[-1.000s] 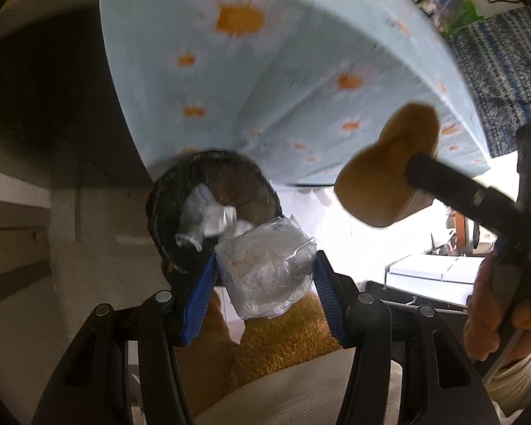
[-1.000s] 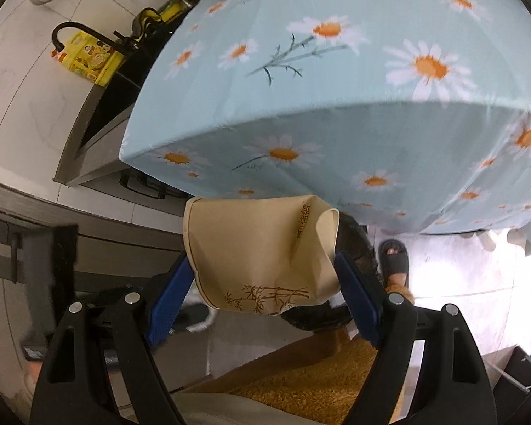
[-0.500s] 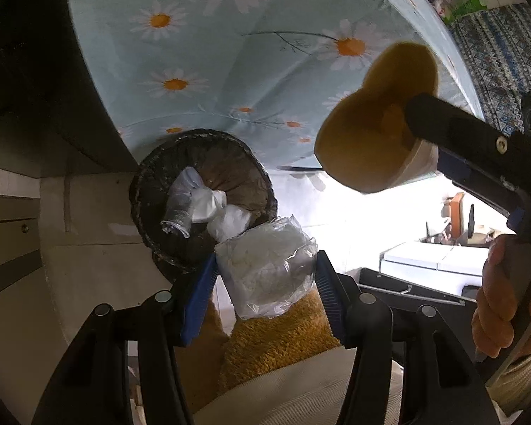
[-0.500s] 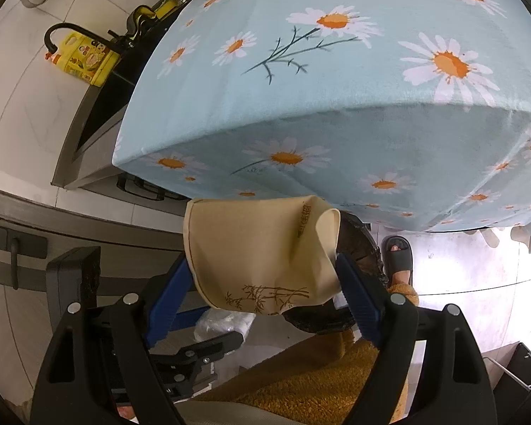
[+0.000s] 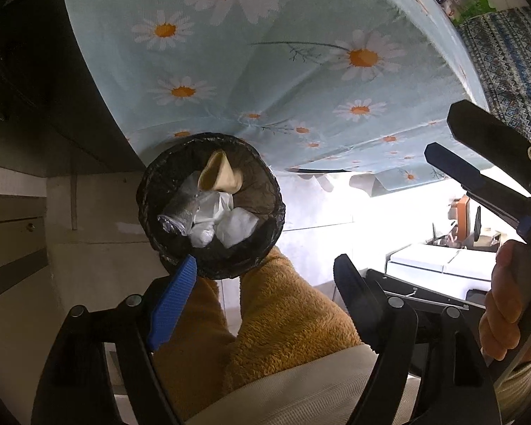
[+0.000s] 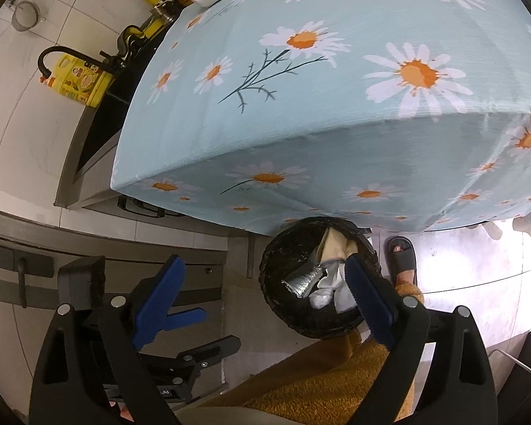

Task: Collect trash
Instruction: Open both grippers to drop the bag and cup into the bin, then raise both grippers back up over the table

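A black-lined trash bin (image 5: pixel 265 191) stands on the floor under the table edge; it also shows in the right wrist view (image 6: pixel 276 276). Inside lie a beige paper cup (image 5: pixel 220 174), a silver wrapper (image 5: pixel 180 210) and crumpled white plastic (image 5: pixel 235 226). My left gripper (image 5: pixel 262 290) is open and empty just above the bin's near rim. My right gripper (image 6: pixel 262 287) is open and empty above the bin; its fingers (image 5: pixel 478 173) show at the right of the left wrist view.
A table with a light blue daisy cloth (image 6: pixel 336 106) overhangs the bin. A sink counter with a yellow bottle (image 6: pixel 78 81) is at left. The person's orange trousers (image 5: pixel 283 318) and a slippered foot (image 6: pixel 401 258) are beside the bin.
My left gripper opened and the clear plastic wad dropped into the bin. My right gripper opened and the beige cup fell into the bin.
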